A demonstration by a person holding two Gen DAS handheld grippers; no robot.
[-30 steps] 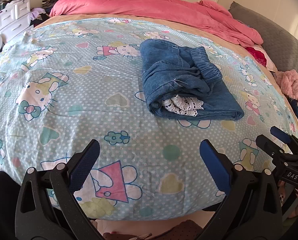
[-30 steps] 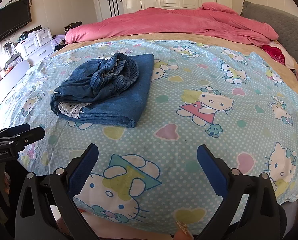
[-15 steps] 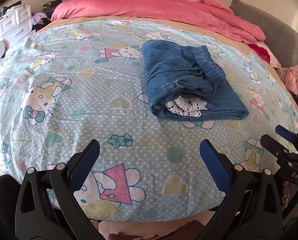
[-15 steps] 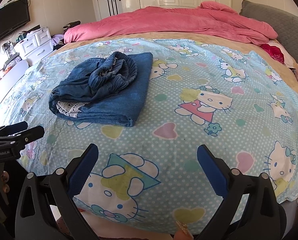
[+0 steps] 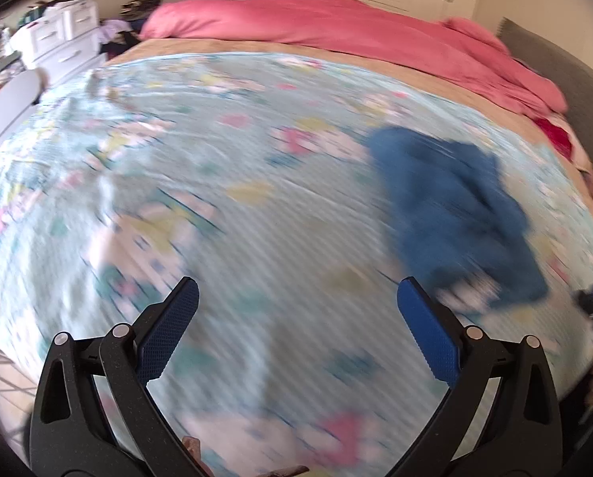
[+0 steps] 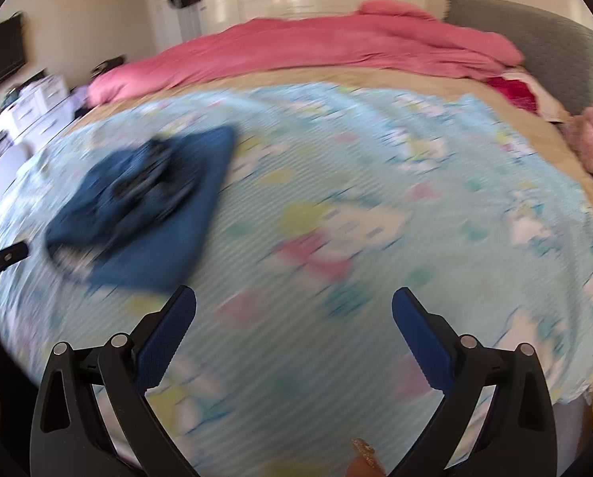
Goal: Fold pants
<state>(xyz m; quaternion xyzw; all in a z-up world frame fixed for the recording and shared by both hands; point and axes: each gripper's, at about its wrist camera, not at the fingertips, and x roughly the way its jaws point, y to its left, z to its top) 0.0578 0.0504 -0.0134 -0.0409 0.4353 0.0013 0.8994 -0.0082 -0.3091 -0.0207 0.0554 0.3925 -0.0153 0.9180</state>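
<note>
Bedroom w/ a big bed, light blue cartoon sheet [image 5: 256, 206] spread over it, pink blanket [image 6: 336, 43] bunched at the far end. Both views blurred. Folded blue pants [image 5: 455, 214] lie on the sheet, apart from both claws. Left gripper [image 5: 296, 326] wide open, nothing in it; right gripper [image 6: 294, 334] same, jaws spread, empty

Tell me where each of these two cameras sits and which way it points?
Left wrist: rides the left gripper, facing across the bed; open blue fingers below, blurred folded jeans right.
Right wrist: rides the right gripper, same direction; open fingers below, jeans left.
Shared: jeans, cartoon-print sheet, pink duvet.
</note>
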